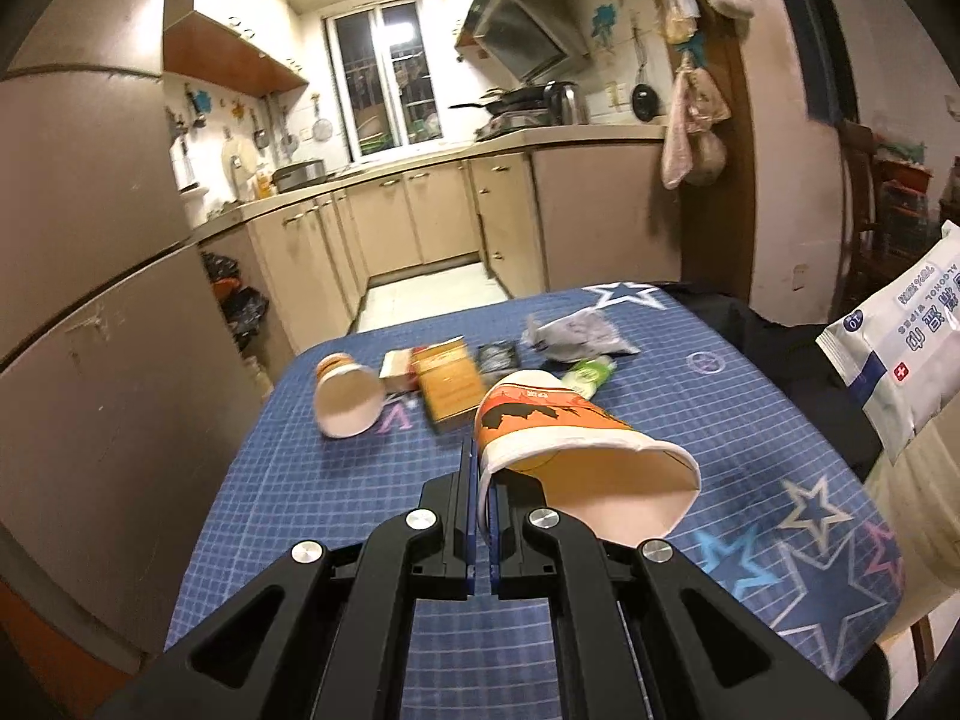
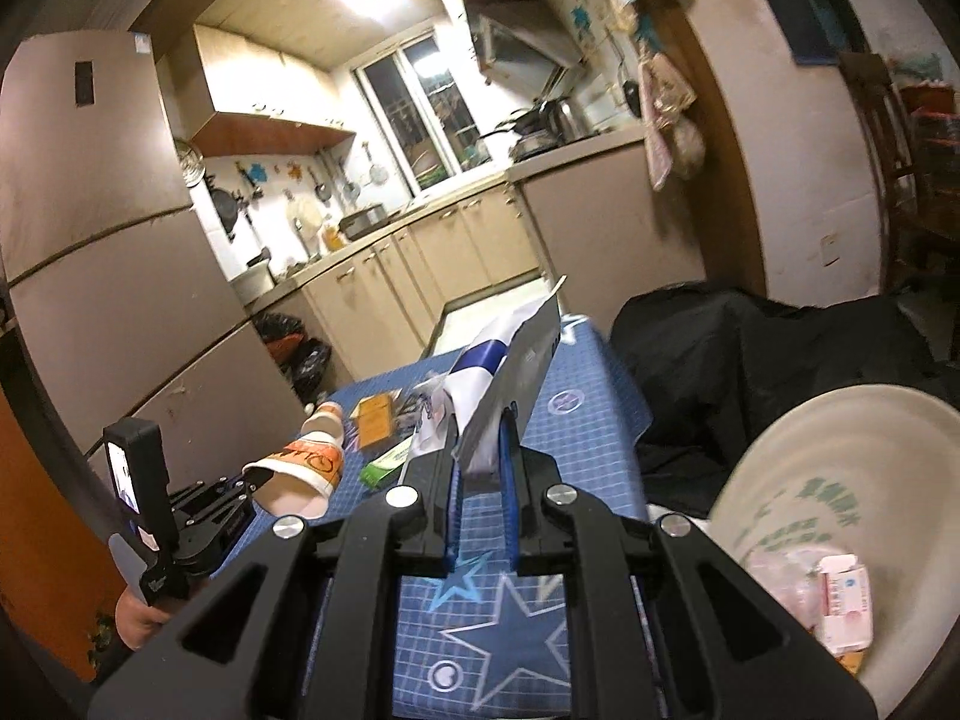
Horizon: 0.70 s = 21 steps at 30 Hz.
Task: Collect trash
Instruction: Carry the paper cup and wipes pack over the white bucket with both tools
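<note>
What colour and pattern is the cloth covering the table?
The tablecloth is blue with a fine white grid and scattered star outlines; the left wrist view shows it best.

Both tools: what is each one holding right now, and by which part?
Left tool pinches the paper cup by its rim wall. Right tool grips the wipes packet by one end.
</note>
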{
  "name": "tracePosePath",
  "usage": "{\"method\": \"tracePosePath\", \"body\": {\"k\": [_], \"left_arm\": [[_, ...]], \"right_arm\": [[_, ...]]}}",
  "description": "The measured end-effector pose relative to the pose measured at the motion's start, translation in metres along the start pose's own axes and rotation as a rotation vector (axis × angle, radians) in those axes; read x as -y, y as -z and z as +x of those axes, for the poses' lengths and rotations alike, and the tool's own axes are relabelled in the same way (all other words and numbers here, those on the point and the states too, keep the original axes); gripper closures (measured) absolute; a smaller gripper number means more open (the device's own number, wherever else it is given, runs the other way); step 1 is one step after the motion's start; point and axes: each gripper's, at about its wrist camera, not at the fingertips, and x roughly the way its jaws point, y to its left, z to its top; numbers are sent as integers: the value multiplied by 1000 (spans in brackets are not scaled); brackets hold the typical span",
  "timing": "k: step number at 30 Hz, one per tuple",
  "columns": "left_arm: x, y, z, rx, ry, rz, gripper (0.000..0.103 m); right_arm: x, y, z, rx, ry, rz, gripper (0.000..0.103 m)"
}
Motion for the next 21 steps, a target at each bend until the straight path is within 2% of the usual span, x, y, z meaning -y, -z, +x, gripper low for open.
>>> {"method": "tracePosePath", "body": {"k": [12,21], "left_arm": [[83,-33,-14,57,180,108,99],[166,-51,-31,104,349,225,99]], "right_arm": [[45,-15,-56,106,131,34,94],[83,-19,-100,169,259,44,94]]}}
